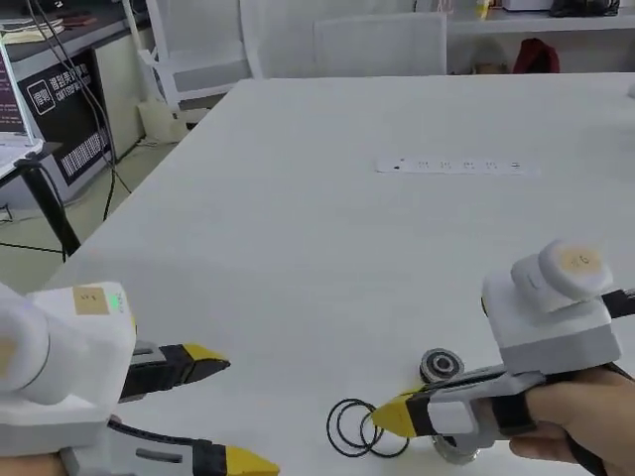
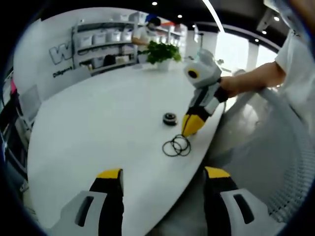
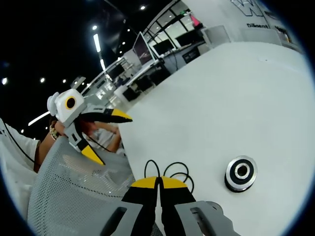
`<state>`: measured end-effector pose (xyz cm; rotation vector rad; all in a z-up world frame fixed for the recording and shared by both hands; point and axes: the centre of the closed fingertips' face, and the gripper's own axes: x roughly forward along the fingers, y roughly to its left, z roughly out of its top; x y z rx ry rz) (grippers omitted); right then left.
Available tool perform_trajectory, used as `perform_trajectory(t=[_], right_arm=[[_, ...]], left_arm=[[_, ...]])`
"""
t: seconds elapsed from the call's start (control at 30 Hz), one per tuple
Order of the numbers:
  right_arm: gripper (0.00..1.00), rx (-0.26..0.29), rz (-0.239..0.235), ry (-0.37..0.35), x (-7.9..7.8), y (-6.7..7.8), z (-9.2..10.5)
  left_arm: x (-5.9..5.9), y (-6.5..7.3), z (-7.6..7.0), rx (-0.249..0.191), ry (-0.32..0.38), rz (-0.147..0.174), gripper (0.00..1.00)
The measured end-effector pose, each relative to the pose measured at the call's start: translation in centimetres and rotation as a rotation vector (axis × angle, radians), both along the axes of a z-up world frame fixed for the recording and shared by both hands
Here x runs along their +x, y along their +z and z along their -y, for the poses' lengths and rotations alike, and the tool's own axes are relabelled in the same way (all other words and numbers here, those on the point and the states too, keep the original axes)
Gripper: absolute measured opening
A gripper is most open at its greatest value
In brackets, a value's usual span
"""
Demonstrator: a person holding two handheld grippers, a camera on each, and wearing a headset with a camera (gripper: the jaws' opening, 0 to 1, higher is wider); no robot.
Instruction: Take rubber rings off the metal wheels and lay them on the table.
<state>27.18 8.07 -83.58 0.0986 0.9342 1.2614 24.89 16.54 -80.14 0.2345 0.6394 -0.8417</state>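
Note:
A few thin black rubber rings (image 1: 349, 428) lie overlapping on the white table (image 1: 327, 228) near its front edge. A round metal wheel (image 1: 441, 365) lies flat just behind them, also seen as wheel (image 3: 241, 172) and wheel (image 2: 170, 118). My right gripper (image 1: 389, 416) is shut, its yellow tips resting at the rings' right edge (image 3: 167, 169); I cannot tell whether a ring is pinched. A silvery part (image 1: 454, 454) peeks out under that gripper. My left gripper (image 1: 230, 409) hovers wide open at the lower left, holding nothing, well apart from the rings (image 2: 176, 146).
A white power strip (image 1: 456, 166) lies far back on the table. White chairs (image 1: 377, 45) stand beyond the far edge. A grey mesh chair (image 3: 74, 191) sits close to the table's near edge. A desk with cables (image 1: 60, 109) is on the left.

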Motion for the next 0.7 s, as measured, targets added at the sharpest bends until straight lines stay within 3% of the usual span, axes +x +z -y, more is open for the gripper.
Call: perform_trajectory(t=[0.33, 0.7], right_arm=[[0.00, -0.074, 0.046, -0.022, 0.8, -1.1, 1.0], [0.00, -0.101, 0.071, -0.091, 2.4, -1.4, 2.0]], left_arm=[[0.0, 0.0, -0.2, 0.004, 0.002, 0.000, 0.67], [0.0, 0.0, 0.0, 0.005, 0.003, 0.000, 0.66]])
